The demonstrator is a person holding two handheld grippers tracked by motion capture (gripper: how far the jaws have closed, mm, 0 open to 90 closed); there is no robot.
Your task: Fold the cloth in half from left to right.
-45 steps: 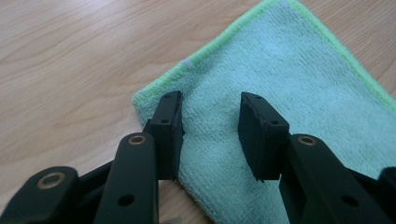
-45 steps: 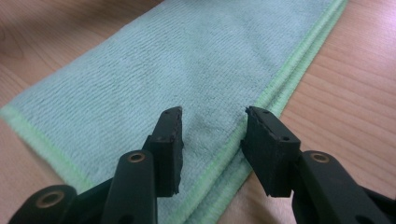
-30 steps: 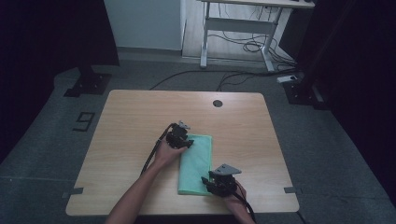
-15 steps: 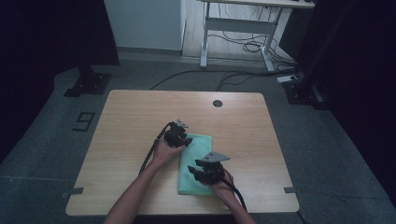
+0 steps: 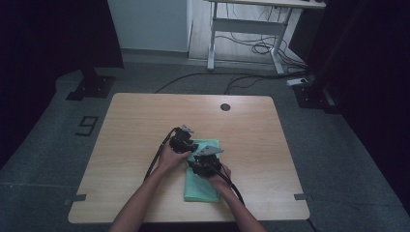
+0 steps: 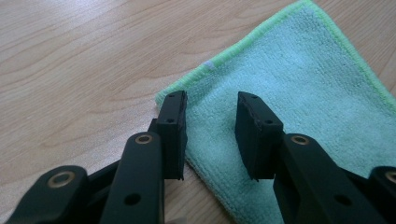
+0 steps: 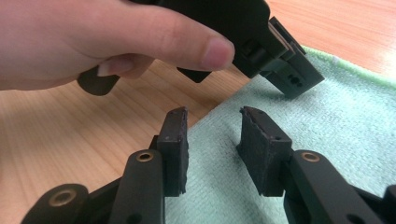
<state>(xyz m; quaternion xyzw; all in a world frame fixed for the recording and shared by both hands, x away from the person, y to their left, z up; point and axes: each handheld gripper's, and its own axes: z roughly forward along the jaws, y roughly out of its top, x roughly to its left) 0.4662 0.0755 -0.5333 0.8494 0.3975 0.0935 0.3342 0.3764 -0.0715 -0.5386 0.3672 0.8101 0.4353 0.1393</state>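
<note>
A folded green microfibre cloth (image 5: 200, 186) lies flat on the wooden table (image 5: 251, 135), near its front edge. My left gripper (image 5: 189, 145) hovers at the cloth's far left corner, jaws open; its own view has that corner of the cloth (image 6: 299, 88) just beyond the gap between the fingers (image 6: 172, 126). My right gripper (image 5: 197, 163) is open over the cloth's left edge, a short way behind the left one. In the right gripper view the cloth (image 7: 327, 126) lies under the open jaws, and the person's left hand (image 7: 93, 42) holds the left gripper (image 7: 294, 77) just ahead.
A round cable hole (image 5: 225, 107) sits near the table's far edge. Black cables trail from both grippers toward the front edge. Beyond the table stand a white desk frame (image 5: 251, 29) and loose floor cables (image 5: 251, 48).
My right gripper has moved from the cloth's near right corner up and left, to the left edge close behind the left gripper. The left gripper has barely moved.
</note>
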